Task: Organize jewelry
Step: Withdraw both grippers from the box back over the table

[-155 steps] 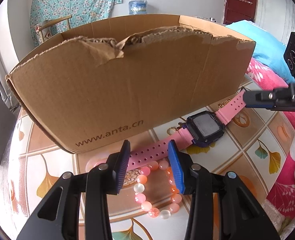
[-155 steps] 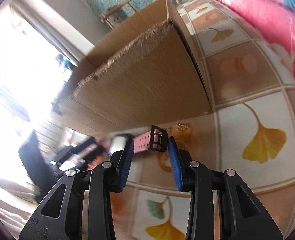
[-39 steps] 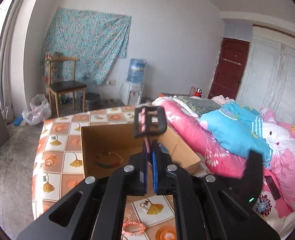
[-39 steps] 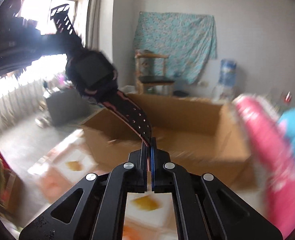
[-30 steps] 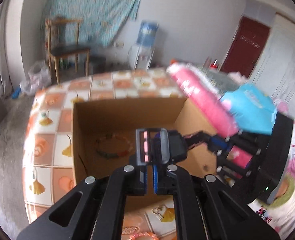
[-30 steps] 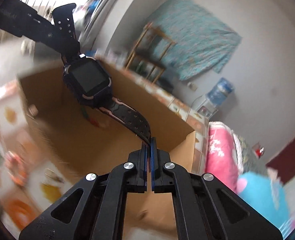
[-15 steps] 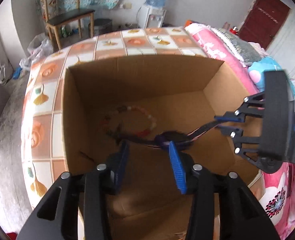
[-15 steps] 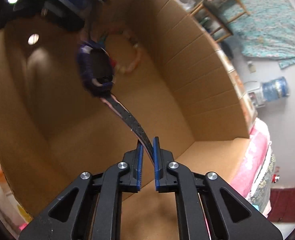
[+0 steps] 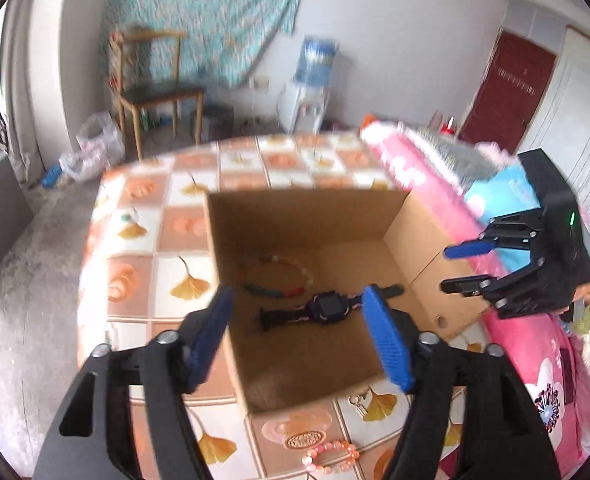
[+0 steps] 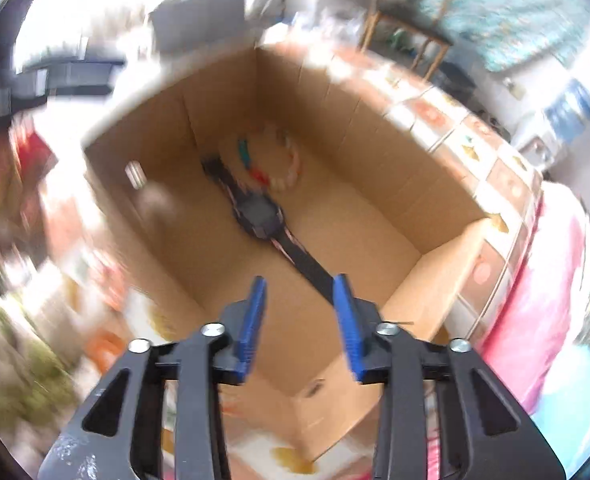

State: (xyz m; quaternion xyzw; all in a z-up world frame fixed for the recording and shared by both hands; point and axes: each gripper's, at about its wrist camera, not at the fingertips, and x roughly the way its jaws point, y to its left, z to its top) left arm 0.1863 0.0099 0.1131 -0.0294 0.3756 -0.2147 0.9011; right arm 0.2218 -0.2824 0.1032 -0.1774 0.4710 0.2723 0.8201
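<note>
The left gripper hangs above the near rim of the cardboard box, its jaws released and still spreading, with nothing gripped between the blue pads. The right gripper also has its jaws parted and widening; the tip of the watch strap shows in the gap between them in its own view, but the pads do not press on it. In the left wrist view the right gripper floats beside the box's right wall, clear of it.

The watch lies flat on the box floor, face up: a dark, squarish case with a purple edge and a long strap that looks dark with pink along its rims, stretched out straight to both sides. Just behind it, almost touching one strap end, lies a beaded bracelet of pale, green and red beads in a loose ring.

The box is open-topped with upright walls; its floor around the two pieces is bare cardboard, with open room toward the near wall and the right corner. A second, pink beaded bracelet lies outside on the counter, on the patterned leaf cloth just in front of the box. The counter's left edge falls away to the grey floor; on the right a pink bedspread crowds close against the box. The right wrist view is heavily blurred at its margins.
</note>
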